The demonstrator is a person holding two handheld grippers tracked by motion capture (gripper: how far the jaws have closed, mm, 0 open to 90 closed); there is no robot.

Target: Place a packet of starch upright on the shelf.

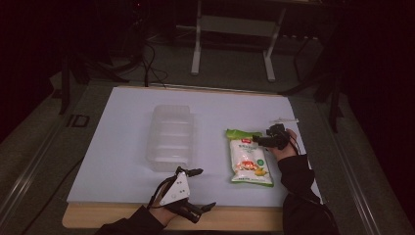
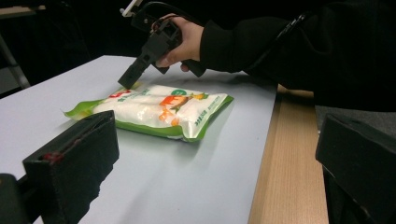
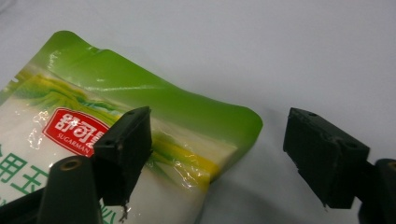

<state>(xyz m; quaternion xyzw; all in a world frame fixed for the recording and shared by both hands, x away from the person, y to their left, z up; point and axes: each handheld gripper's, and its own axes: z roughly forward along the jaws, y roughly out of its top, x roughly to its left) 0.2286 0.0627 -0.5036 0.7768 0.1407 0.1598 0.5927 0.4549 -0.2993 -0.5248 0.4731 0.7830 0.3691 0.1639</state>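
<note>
While my right gripper [image 1: 258,139] hangs released over the top corner of the green-and-white sugar bag [image 1: 248,157], one jaw over the bag and one beyond its edge, nothing is gripped yet. The bag lies flat right of the clear plastic tray [image 1: 170,137]. My left gripper [image 1: 195,188] idles, jaws apart.
</note>
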